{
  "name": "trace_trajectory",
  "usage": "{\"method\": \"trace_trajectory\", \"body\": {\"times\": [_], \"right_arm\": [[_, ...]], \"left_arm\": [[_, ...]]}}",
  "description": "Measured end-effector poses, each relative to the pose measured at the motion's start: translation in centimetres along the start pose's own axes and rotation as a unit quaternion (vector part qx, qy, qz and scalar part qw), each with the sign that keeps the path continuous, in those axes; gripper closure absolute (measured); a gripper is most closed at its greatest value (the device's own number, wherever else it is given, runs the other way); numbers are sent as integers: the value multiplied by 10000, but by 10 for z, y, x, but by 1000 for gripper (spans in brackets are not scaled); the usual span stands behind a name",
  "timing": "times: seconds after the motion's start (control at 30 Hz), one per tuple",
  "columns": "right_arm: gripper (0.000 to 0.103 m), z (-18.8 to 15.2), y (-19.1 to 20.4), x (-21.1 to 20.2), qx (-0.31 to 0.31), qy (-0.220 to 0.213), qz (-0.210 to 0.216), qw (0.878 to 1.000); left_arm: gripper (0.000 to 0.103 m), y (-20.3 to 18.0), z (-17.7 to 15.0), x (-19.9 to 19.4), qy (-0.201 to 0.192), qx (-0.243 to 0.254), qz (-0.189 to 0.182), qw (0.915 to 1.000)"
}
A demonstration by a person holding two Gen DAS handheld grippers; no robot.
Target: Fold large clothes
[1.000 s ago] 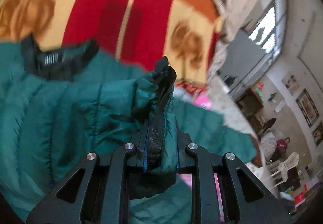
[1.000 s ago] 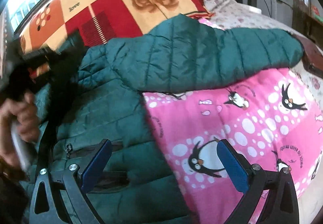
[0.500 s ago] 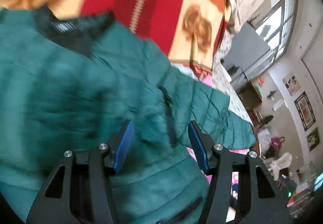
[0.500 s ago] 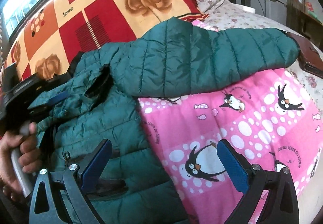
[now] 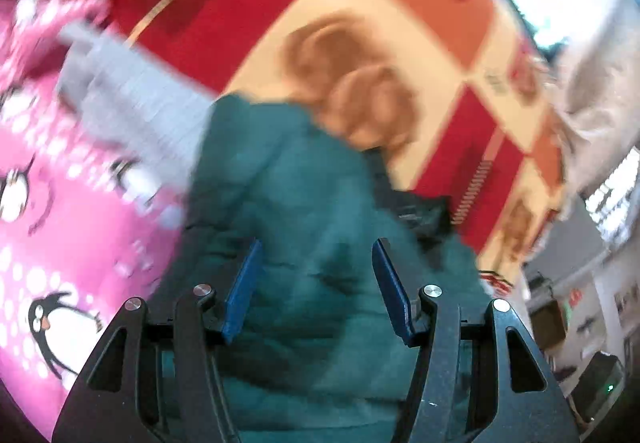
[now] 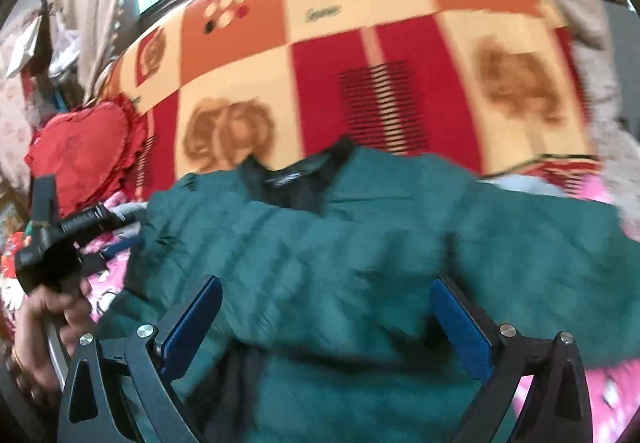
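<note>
No container shows in either view; everything lies loose on the bed. The green quilted jacket point(image 6: 360, 263) is spread flat across the bedding, its puffy stitched panels blurred, its black collar point(image 6: 298, 181) with a small label lying beyond the tips of the right gripper point(image 6: 326, 319), whose blue pads point(image 6: 192, 319) stand wide apart with the jacket's body under and ahead of them, nothing pinched between. A sleeve runs off past the right-hand finger. The left gripper point(image 5: 316, 287) is likewise released, its blue pads point(image 5: 242, 291) parted over the jacket's green cloth point(image 5: 304, 203), which fills the space ahead of the jaws without being clamped; the dark collar edge point(image 5: 420, 211) lies ahead of its right-hand finger. Beyond both pairs of jaws stretches a red, orange and cream blanket point(image 6: 360, 55) with brown roses. Beside the left-hand finger of the left gripper lie a pink penguin-print sheet point(image 5: 60, 243) and a grey, blurred piece of cloth point(image 5: 132, 99). In the right wrist view a red heart-shaped cushion point(image 6: 84, 151) sits off past the left-hand finger, and nearer, a hand point(image 6: 48, 323) grips the other tool's handle
</note>
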State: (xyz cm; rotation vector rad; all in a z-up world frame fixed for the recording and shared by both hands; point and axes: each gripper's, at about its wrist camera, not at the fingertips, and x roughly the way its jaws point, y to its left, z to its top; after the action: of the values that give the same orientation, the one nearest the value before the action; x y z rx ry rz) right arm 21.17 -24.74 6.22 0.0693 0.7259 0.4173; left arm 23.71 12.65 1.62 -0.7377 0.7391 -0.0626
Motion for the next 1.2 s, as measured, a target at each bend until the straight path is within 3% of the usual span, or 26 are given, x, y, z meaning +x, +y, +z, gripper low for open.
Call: {"method": "trace_trajectory", "body": {"times": [0.1, 0.17, 0.23, 0.43, 0.53, 0.63, 0.7, 0.77, 0.8, 0.87, 0.97, 1.03, 1.2], "right_arm": [[0, -2, -5, 39, -120, 403, -69, 9991], [0, -13, -30, 70, 193, 971, -457, 9940], [0, -20, -53, 87, 703, 1364, -455, 9871], [1, -18, -53, 76, 644, 1159, -424, 9903], [1, -12, -39, 41, 380, 648, -477, 9960], [1, -14, -12, 16, -140, 475, -363, 9981], [1, -22, 1, 18, -444, 679, -302, 9962], [1, -32, 3, 32, -614, 1072, -282, 9919], [1, -42, 2, 47, -685, 1435, -423, 9864], [0, -56, -6, 60, -685, 1839, -525, 9792], [0, -54, -9, 56, -601, 1781, -535, 9807], [1, -50, -12, 42, -589, 1659, -581, 9827], [1, -28, -61, -29, -182, 532, -1414, 9884]], "left_arm": [[47, 8, -1, 8, 134, -144, 130, 9997], [47, -1, -4, 12, 119, 263, 535, 9981], [47, -10, -8, 18, 123, 561, 783, 9953], [47, -8, -10, 17, 127, 635, 921, 9936], [47, -22, -12, -7, -158, 715, 663, 9951], [46, -51, -22, -26, -354, 1298, 402, 9901], [46, -65, -32, -22, -219, 1640, 364, 9855], [46, -71, -44, -4, 240, 1795, 480, 9823], [46, -68, -51, 12, 654, 1791, 654, 9795], [46, -60, -62, 33, 1081, 1828, 950, 9726], [45, -62, -65, 35, 1054, 1955, 1031, 9696], [45, -64, -63, 29, 965, 1868, 981, 9727], [45, -74, -64, 5, 743, 1739, 684, 9796]]}}
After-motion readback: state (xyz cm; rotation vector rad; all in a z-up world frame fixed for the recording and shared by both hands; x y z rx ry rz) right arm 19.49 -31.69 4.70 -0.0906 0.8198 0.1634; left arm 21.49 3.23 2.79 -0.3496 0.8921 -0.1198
